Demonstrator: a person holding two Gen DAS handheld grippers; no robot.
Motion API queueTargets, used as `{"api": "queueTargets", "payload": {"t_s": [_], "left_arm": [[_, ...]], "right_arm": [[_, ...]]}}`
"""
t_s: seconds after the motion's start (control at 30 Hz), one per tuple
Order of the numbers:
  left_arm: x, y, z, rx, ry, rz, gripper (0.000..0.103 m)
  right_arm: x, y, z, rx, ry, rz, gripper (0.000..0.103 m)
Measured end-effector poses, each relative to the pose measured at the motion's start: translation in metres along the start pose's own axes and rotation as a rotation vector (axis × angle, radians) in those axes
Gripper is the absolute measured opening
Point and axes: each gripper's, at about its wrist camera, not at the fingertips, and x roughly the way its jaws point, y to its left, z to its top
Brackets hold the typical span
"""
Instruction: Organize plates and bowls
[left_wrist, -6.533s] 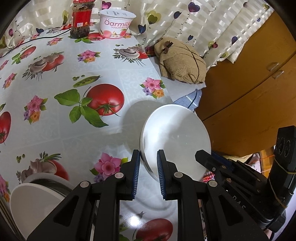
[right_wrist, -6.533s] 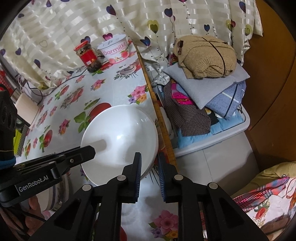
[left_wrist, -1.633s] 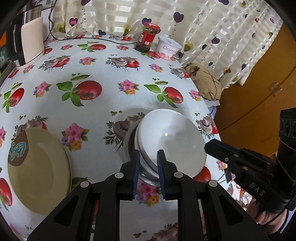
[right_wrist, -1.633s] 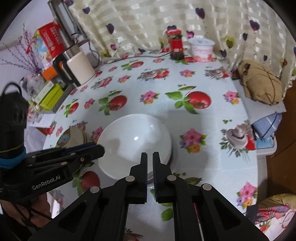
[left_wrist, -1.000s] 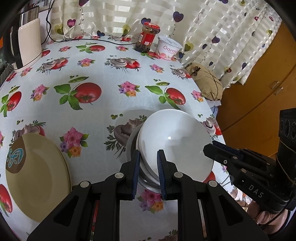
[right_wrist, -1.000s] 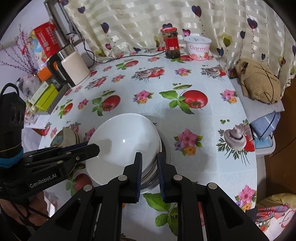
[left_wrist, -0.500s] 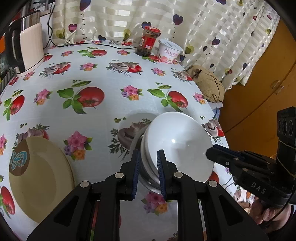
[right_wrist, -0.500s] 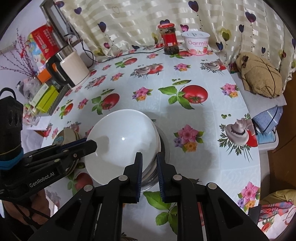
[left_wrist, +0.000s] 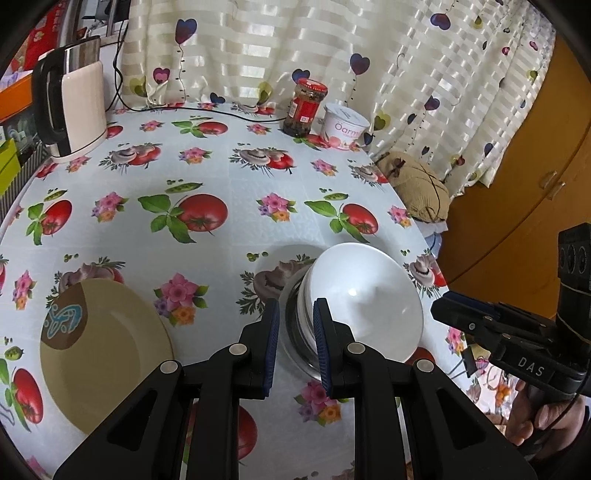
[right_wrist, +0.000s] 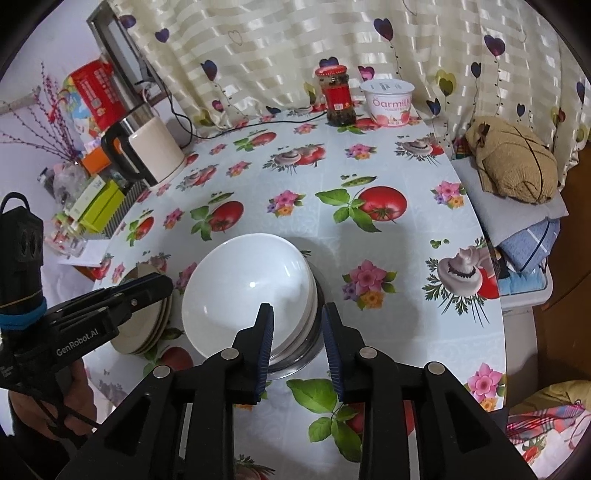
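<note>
A white bowl (left_wrist: 365, 299) sits on top of a stack of bowls whose bottom one is steel (left_wrist: 295, 343); the white bowl also shows in the right wrist view (right_wrist: 247, 291). A stack of beige plates (left_wrist: 99, 350) lies to its left, also visible in the right wrist view (right_wrist: 144, 332). My left gripper (left_wrist: 294, 325) is open, its fingertips at the stack's left rim, gripping nothing. My right gripper (right_wrist: 297, 325) is open, its fingertips at the stack's near right rim, gripping nothing.
A round table with a tomato-print cloth (left_wrist: 207, 184) holds a kettle (left_wrist: 74, 107), a red-lidded jar (left_wrist: 306, 107) and a yogurt tub (left_wrist: 347, 125) at the back. Folded clothes (right_wrist: 517, 166) lie past the right edge. Boxes (right_wrist: 96, 203) sit at the left.
Both grippers have opened wider, let go of the white bowl's rim and drawn back a little. The bowl now rests on the stack.
</note>
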Motion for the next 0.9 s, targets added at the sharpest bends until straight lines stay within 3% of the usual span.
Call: {"api": "queueTargets", "payload": {"t_s": [0.7,0.9], "left_arm": [[-0.013,0.007,-0.012,0.004,-0.029,0.035,0.02],[-0.015,0.009,-0.015,0.0,-0.028,0.037,0.02]], "right_arm": [[-0.019,0.002,-0.009,-0.028,-0.041,0.002,0.027],[-0.02,0.004,-0.01,-0.058,-0.054,-0.016,0.035]]}}
